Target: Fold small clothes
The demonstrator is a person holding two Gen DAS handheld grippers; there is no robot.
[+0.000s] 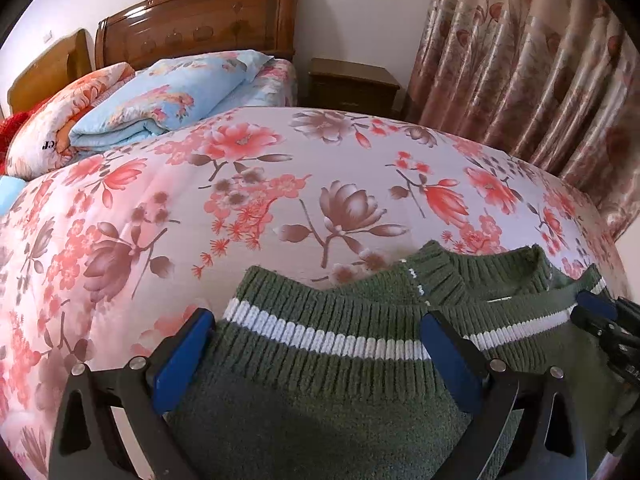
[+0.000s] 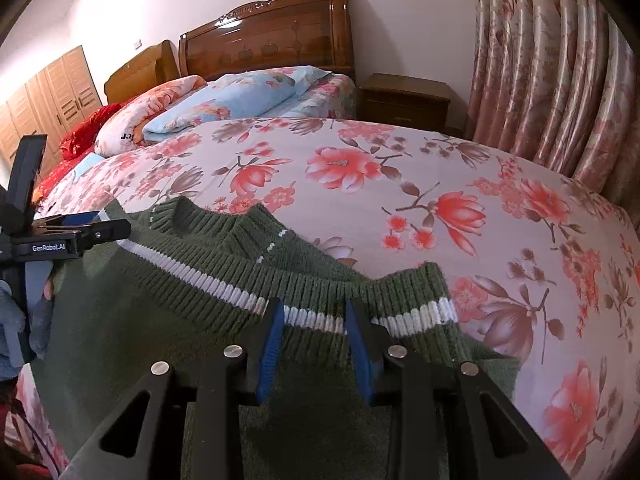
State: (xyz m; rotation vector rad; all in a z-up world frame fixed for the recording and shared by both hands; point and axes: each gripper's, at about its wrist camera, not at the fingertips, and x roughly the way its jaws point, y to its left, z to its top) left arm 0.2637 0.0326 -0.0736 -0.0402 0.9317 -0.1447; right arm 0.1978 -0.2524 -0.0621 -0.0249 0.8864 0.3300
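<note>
A dark green knitted sweater [image 1: 320, 392] [image 2: 168, 320] lies on the flowered bedspread [image 1: 248, 208] [image 2: 440, 184]. Its ribbed hem with a white stripe [image 1: 328, 340] [image 2: 224, 288] is folded up close to the neck collar [image 1: 480, 276] [image 2: 208, 220]. My left gripper [image 1: 318, 348] stands wide open over the left part of the hem, with the cloth flat between its blue pads. In the right wrist view the left gripper [image 2: 100, 226] shows side-on at the left edge. My right gripper [image 2: 316, 340] [image 1: 588, 312] is open, its pads apart over the hem's right corner.
Folded quilts [image 1: 160, 100] [image 2: 224, 100] lie by the wooden headboard [image 1: 200, 16] [image 2: 272, 32]. A nightstand [image 1: 352, 84] [image 2: 404, 96] and a flowered curtain [image 1: 528, 68] [image 2: 560, 72] stand beyond the bed's far right. A gloved hand [image 2: 24, 320] holds the left gripper.
</note>
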